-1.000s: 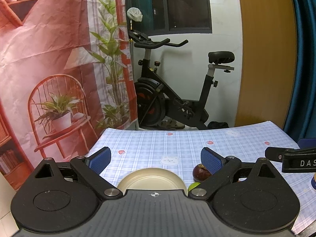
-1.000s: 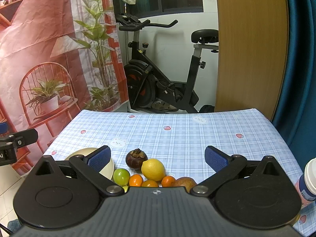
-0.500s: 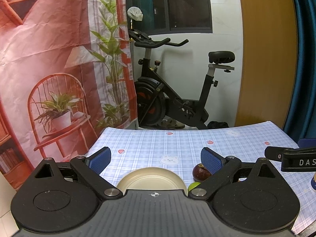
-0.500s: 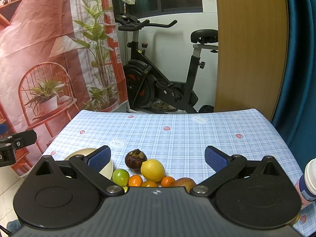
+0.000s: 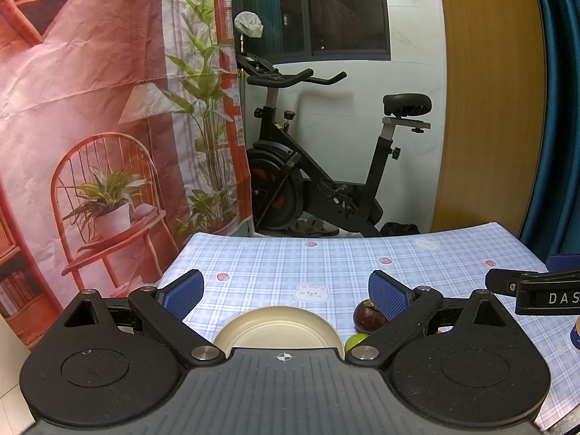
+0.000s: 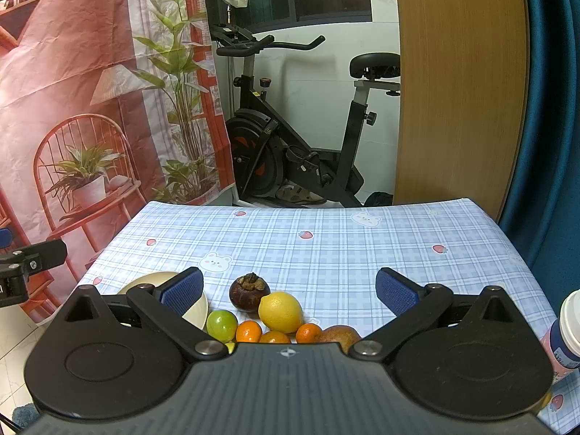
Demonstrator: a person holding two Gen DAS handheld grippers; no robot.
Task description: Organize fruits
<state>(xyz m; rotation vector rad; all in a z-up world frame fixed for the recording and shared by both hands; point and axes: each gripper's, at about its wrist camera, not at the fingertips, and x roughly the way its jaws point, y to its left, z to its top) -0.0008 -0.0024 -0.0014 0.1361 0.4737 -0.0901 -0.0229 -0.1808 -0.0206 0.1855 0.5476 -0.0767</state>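
The surface [image 6: 326,246] is covered with a light blue checked cloth that has small strawberry and bear prints. Behind it, at 12 o'clock in both views, stands a black exercise bike [image 6: 290,137], and at 9 to 10 o'clock hangs a red printed backdrop [image 5: 90,127] with a chair and plants on it.

The left tongs [image 5: 286,291] hang above the near edge of the surface with the two blue pads wide apart, and nothing is between them. Under them, at 6 o'clock in the left wrist view, lies a cream plate [image 5: 277,328], and it looks bare in the part that shows. The right tongs [image 6: 288,290] are also spread wide and hold nothing.

The fruits lie in one close group just right of the plate. In the right wrist view they sit at 6 o'clock, between the two pads. The yellow lemon [image 6: 280,311] is the biggest. Touching it at 10 o'clock is the dark purple mangosteen [image 6: 248,294]. A brownish fruit [image 6: 339,335] lies at 4 o'clock from the lemon, partly hidden by the tongs' body. The green lime [image 6: 222,325] is at 8 o'clock from the lemon, beside the plate rim. Three small oranges [image 6: 248,331] sit in a row in front of the lemon.

At 3 o'clock, near the right edge of the surface, stands a bottle [image 6: 565,330] with a white cap and a blue label.
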